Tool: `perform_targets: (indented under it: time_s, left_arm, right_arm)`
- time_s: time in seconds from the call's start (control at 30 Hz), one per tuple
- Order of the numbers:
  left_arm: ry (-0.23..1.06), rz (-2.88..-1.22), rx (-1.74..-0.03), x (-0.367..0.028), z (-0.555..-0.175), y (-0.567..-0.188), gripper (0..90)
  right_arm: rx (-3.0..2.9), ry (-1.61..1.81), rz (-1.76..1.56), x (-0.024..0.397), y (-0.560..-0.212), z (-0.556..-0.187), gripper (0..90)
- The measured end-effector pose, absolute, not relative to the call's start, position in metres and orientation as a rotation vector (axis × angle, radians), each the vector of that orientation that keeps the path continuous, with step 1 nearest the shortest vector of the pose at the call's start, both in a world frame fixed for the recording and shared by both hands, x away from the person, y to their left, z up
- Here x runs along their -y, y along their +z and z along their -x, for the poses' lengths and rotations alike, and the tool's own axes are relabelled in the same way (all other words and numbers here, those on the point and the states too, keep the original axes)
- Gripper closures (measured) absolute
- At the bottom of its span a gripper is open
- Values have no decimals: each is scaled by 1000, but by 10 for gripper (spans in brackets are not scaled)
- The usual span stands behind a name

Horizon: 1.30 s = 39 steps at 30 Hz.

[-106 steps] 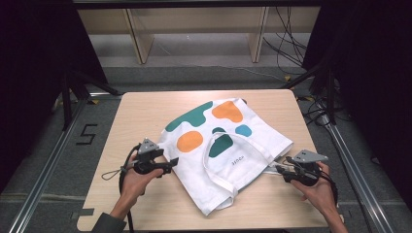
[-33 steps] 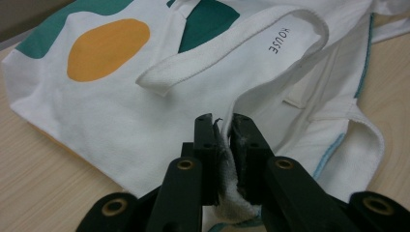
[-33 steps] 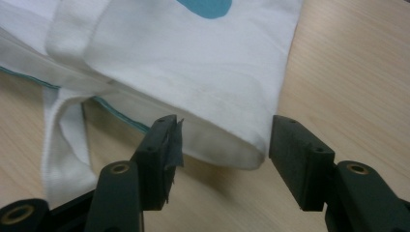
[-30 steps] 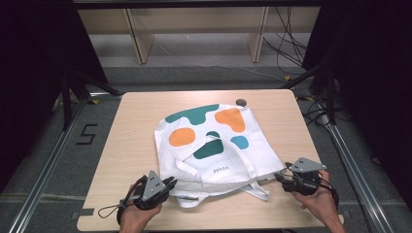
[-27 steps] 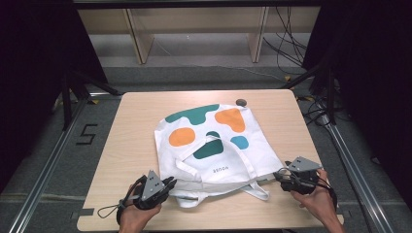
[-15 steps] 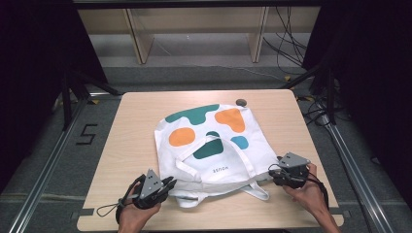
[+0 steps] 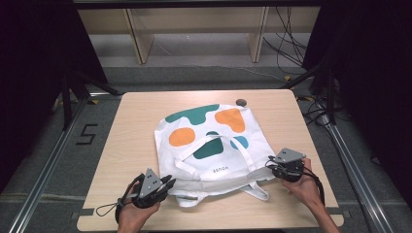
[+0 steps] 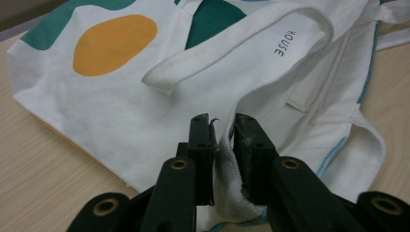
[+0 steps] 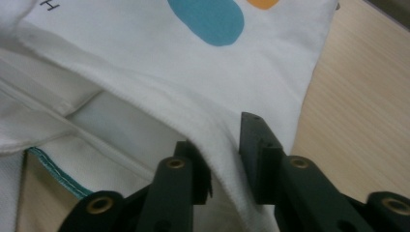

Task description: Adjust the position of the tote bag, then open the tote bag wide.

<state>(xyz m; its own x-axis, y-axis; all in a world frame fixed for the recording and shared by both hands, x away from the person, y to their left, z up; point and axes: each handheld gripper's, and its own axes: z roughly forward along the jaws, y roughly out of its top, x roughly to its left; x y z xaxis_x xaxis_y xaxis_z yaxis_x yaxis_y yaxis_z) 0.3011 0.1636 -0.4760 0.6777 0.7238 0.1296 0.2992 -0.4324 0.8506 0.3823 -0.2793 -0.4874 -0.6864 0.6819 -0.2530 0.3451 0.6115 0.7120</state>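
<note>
Between the two black jaws of our left gripper [image 8: 223,121] a fold of white cloth is pinched tight: it is the open rim of the tote bag [image 8: 145,92], bunched up and gripped at the bag's near corner. Just beyond those jaws a white strap [image 8: 232,53] loops flat across the cloth, next to the small printed word HOUSE, and farther out lie an orange oval and dark green patches. Our right gripper [image 9: 225,133] has just been closing its jaws, and the bag's upper rim layer runs between them; the cloth sits against both jaws, so we read it as pinched. Past these jaws we see a teal oval on the bag's face, and bare wooden table [image 9: 358,87] off to one side. From the high view, the left gripper [image 7: 163,184] sits at the bag's near left corner and the right gripper [image 7: 273,165] at its near right corner, a hand behind each. The tote bag [image 7: 209,141] lies flat mid-table, mouth toward us. A small dark round object [image 7: 240,102] rests on the table just past the bag's far edge.
</note>
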Motion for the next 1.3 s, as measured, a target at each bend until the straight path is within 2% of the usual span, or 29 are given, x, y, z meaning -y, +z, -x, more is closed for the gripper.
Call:
perform_targets:
  time_s: [0.1,0.17,0.63,0.83,1.3]
  left_arm:
    - [625,-2031,-792,-165,-300,-475,817]
    - [637,-2028,-792,-168,-300,-473,823]
    - [654,-1998,-766,-181,-304,-466,844]
    - [632,-1945,-808,-187,-304,-463,840]
    - [672,-1908,-763,-190,-303,-437,870]
  right_arm:
    - [-2315,949,-830,280,-480,-378,852]
    - [-2312,972,-828,280,-478,-376,860]
    - [-2316,1116,-864,280,-459,-351,873]
    - [-2301,1162,-867,277,-450,-340,875]
    - [-2249,1244,-825,280,-426,-340,883]
